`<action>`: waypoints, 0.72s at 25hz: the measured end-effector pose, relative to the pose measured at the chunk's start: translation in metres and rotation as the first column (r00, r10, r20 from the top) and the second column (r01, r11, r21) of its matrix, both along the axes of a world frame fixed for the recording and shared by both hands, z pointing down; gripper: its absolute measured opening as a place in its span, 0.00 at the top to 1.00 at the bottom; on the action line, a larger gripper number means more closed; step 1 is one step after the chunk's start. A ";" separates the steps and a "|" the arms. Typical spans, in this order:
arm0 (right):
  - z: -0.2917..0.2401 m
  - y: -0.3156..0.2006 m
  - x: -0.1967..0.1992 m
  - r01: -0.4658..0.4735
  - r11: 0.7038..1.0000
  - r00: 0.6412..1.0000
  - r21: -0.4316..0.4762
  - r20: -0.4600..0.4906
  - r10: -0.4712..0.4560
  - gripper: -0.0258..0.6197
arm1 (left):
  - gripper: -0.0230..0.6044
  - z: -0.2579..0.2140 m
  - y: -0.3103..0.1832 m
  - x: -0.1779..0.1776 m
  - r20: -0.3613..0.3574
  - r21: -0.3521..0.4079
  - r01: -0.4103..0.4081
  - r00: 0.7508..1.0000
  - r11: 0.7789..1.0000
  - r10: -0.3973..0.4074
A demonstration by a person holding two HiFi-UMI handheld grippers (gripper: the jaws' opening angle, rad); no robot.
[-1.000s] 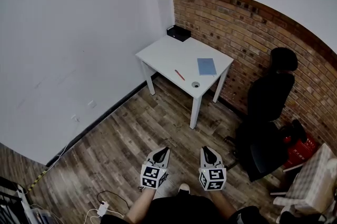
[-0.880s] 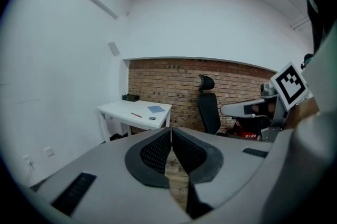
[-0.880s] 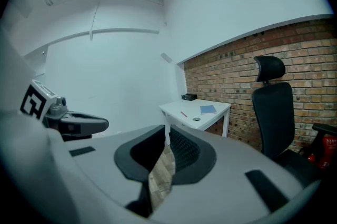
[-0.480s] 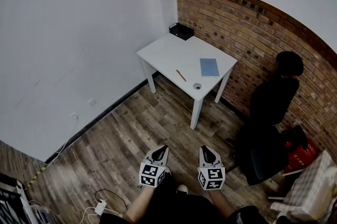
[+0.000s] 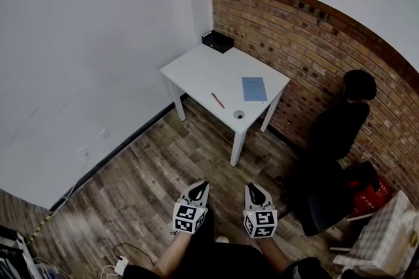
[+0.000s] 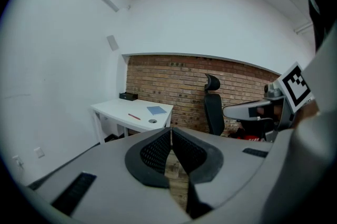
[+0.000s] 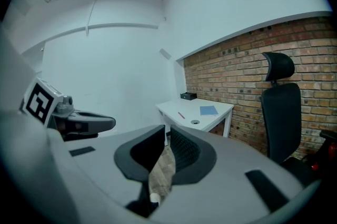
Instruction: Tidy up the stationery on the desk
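Observation:
A white desk (image 5: 196, 68) stands in the corner by the brick wall, well ahead of me. On it lie a red pen (image 5: 217, 100), a blue notebook (image 5: 254, 89), a small round tape roll (image 5: 239, 114) near the front edge and a black box (image 5: 218, 41) at the back corner. My left gripper (image 5: 202, 186) and right gripper (image 5: 252, 187) are held side by side above the wooden floor, far short of the desk. Both are shut with nothing between their jaws. The desk (image 6: 113, 110) shows in the left gripper view, and the desk (image 7: 184, 109) in the right gripper view.
A black office chair (image 5: 334, 140) stands right of the desk against the brick wall (image 5: 308, 35). A red object (image 5: 370, 196) and a white crate (image 5: 386, 232) sit at the far right. Cables and a white power adapter (image 5: 121, 264) lie on the floor at lower left.
The desk has shifted slightly left and nearer in the head view as I walked forward. Both grippers keep their place side by side, still shut.

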State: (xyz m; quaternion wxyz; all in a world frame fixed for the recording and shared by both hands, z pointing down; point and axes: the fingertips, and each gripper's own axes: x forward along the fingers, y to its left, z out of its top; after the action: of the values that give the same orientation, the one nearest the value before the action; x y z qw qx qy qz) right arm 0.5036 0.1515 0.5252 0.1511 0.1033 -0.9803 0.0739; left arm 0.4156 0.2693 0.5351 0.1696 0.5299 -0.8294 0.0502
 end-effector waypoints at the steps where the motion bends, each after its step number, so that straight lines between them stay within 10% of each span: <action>1: 0.000 -0.004 -0.005 -0.004 1.000 1.000 0.001 -0.002 0.004 0.92 | 0.93 0.002 -0.005 -0.006 -0.003 0.000 -0.006 1.000 1.000 0.006; 18: 0.008 -0.062 -0.172 -0.058 0.998 0.997 0.014 -0.055 0.058 0.92 | 0.93 0.019 -0.077 -0.178 -0.045 -0.006 -0.101 0.994 0.995 0.100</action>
State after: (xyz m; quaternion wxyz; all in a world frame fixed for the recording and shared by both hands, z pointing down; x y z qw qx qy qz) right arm 0.3315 0.0898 0.5330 0.1752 0.1347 -0.9728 0.0690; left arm 0.2376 0.1920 0.5544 0.1875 0.5713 -0.7974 0.0501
